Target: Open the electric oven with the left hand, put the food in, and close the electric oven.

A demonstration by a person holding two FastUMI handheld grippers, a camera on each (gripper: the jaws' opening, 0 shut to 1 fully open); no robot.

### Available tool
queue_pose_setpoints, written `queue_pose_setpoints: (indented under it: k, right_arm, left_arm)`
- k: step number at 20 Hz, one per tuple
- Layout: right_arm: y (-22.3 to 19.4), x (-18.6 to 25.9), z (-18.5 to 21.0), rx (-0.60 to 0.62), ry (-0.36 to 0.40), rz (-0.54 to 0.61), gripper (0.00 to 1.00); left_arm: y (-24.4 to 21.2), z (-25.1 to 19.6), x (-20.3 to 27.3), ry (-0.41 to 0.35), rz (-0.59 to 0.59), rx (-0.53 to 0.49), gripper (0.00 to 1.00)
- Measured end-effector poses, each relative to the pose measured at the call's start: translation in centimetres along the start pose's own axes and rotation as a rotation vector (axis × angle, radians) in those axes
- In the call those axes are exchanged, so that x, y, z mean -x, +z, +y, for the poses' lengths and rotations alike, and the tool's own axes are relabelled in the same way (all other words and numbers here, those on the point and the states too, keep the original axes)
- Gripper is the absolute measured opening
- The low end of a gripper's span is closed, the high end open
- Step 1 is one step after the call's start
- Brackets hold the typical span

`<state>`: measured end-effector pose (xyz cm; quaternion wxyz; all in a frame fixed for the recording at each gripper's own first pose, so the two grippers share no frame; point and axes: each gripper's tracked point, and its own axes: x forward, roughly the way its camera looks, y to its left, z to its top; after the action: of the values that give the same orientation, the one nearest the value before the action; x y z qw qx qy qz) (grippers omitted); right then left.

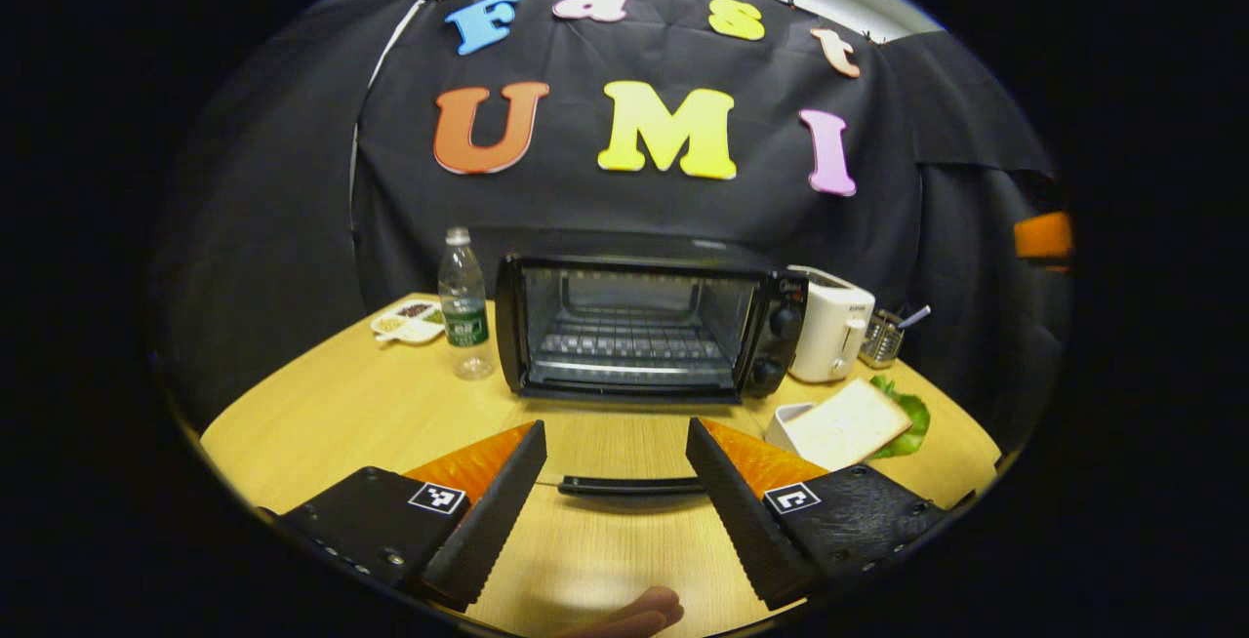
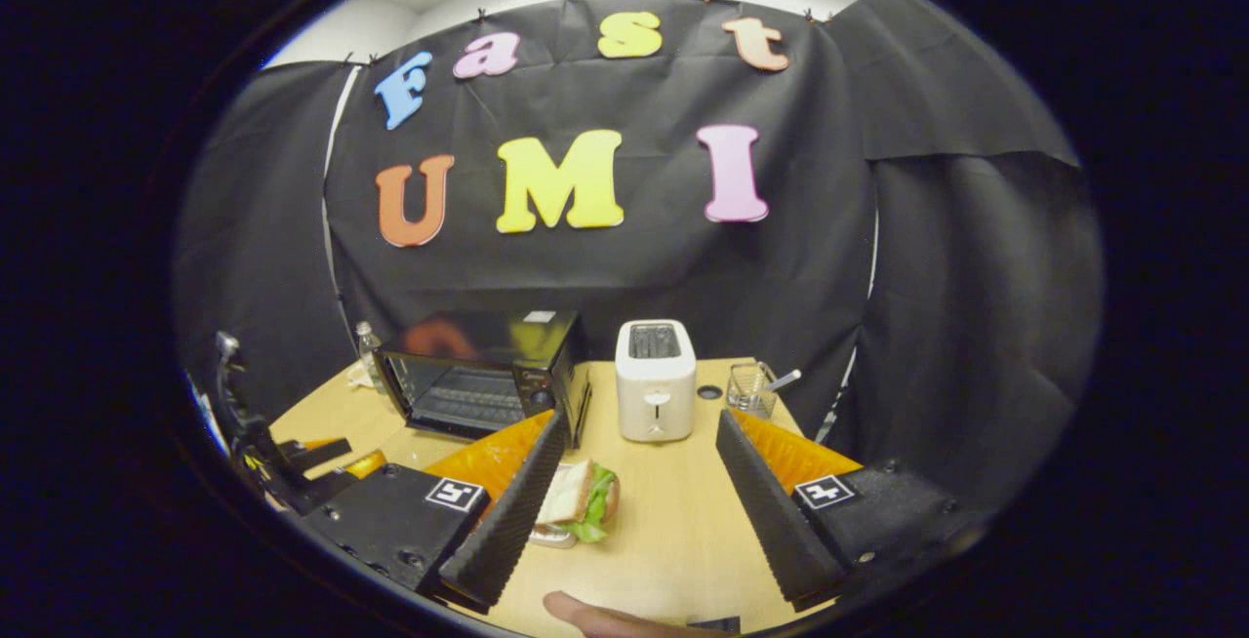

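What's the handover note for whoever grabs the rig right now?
Left gripper: jaws open, empty, lined up on the door handle.
Right gripper: jaws open, empty; the sandwich lies on its dish by the finger on the left of the right gripper view, not gripped.
Oven: door folded down, rack bare.
Done: door opened.
Left: grip the sandwich, set it on the rack, close the door.
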<state>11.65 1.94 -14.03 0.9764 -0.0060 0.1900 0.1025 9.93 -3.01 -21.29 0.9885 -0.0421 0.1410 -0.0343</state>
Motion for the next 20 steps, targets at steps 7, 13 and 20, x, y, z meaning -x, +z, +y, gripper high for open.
queue_pose_setpoints:
  k: [7,13,20]
  right_arm:
    - [-6.6,-6.3,3.2,-0.058,0.195,0.331,1.0]
    - [-12.1,-10.0,4.0,-0.164,0.316,0.585,0.88]
    - [-15.9,-13.1,4.2,-0.286,0.379,0.73,0.8]
  left_arm:
    - [10.6,3.3,7.3,0.064,-0.3,-0.059,0.95]
    - [12.4,3.7,9.8,0.072,-0.376,-0.059,0.95]
    - [12.0,4.6,9.9,0.109,-0.349,-0.053,0.95]
